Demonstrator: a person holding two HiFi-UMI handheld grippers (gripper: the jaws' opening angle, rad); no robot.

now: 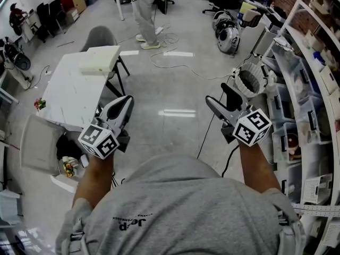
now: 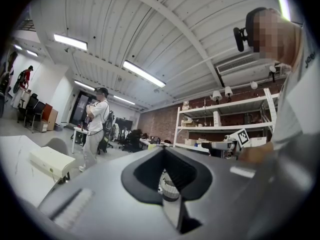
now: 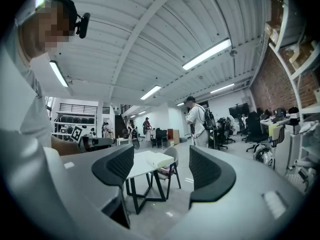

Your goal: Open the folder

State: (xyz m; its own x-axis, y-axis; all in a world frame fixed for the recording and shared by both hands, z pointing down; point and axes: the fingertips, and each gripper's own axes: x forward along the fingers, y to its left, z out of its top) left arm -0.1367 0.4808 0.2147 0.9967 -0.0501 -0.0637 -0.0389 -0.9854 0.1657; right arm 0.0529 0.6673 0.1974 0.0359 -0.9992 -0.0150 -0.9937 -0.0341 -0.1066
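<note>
Closest is the person's grey shirt (image 1: 180, 211), with both arms held out over the floor (image 1: 175, 84). Left tongs (image 1: 125, 103) are clenched tight with nothing in them. Right tongs (image 1: 220, 95) are spread wide, and nothing is between them. What looks like the folder (image 1: 100, 59), pale and thick, lies shut on the far end of the white table (image 1: 69, 97), well apart from both tongs. Just behind that table stands a chair (image 1: 101, 36).
</note>
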